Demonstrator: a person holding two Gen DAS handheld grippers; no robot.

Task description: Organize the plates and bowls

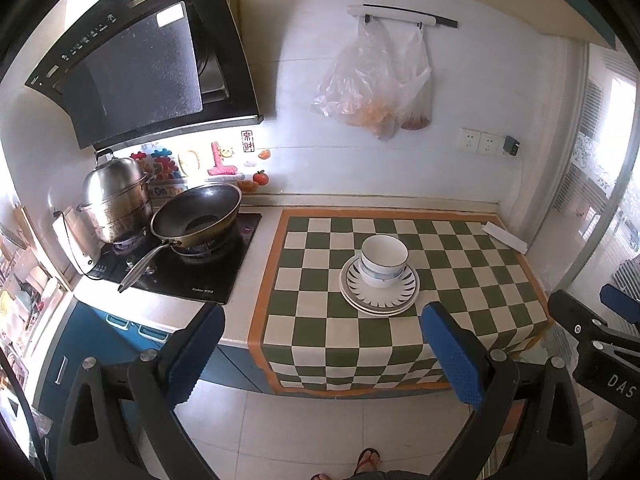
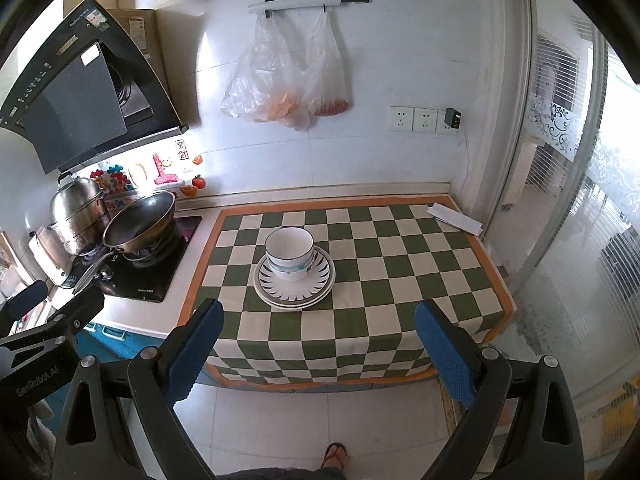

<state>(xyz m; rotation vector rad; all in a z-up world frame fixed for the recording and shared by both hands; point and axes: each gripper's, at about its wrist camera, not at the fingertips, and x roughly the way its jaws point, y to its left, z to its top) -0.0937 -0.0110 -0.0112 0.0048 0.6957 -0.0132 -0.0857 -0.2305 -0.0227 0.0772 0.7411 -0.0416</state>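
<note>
A: Bowl (image 1: 384,262) first. White, glazed, with a dark band near the rim, mouth straight up, so its axis is vertical and it has no long side to speak of. There may be a second one nested under it; I cannot tell.

B: And beneath?

A: Plates (image 1: 379,290), at least two stacked flat, the top one with a dark petal pattern. The bowl sits slightly off-centre on them, towards the wall. The whole stack rests near the middle of the desk on the green-and-white checked cloth (image 1: 460,280).

B: How would it handle?

A: I'd judge it ceramic: stiff, fairly heavy, slick, and breakable. Best taken at the bowl's rim, one finger inside and one outside; a plate wants pinching at its edge where it overhangs.

B: Grippers?

A: Left hand-held gripper (image 1: 322,350) is spread wide and empty, held back over the floor short of the desk's front edge. Right hand-held gripper (image 2: 318,346) is likewise wide and empty, well apart from the stack. A wok (image 1: 196,212) and steamer pot (image 1: 114,200) stand on the hob to the left.
</note>
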